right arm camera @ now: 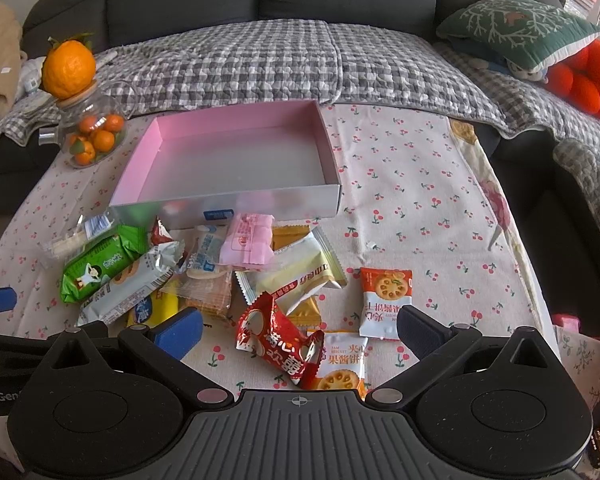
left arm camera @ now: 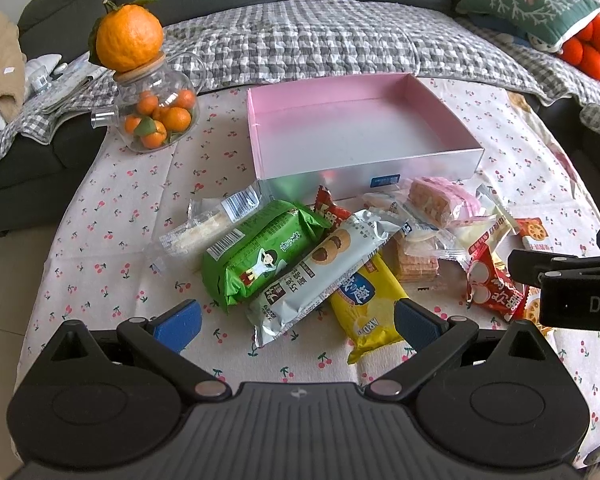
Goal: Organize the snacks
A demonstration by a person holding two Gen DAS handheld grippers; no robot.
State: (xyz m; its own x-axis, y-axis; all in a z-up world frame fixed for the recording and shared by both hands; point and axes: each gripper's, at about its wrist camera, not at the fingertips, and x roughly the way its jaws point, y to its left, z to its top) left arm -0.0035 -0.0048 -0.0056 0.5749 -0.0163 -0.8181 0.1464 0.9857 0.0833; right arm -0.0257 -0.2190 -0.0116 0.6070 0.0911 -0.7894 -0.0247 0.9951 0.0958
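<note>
From the left wrist camera, my left tongs (left arm camera: 298,322) hang apart and empty just short of the snack heap on the desk (left arm camera: 112,216). At 12 o'clock of the heap sits the pink box (left arm camera: 260,148), with nothing in it. The green biscuit pack (left arm camera: 260,252) and silver cookie sleeve (left arm camera: 320,268) lying across it look light, crinkly and slippery; I judge the contents brittle, so I'd pinch mid-body across the narrow width, gently. The yellow pack (left arm camera: 364,300) is half buried beneath the sleeve, and the wafers (left arm camera: 416,264) behind are mostly covered.

From the right wrist camera, my right tongs (right arm camera: 300,330) also stand apart, empty, over the red candy bag (right arm camera: 276,340), soft and crumpled. It hides part of the jam biscuit packet (right arm camera: 340,368) at 5 o'clock. The pink marshmallow pack (right arm camera: 248,244) looks squashy. Small print is unreadable.
</note>
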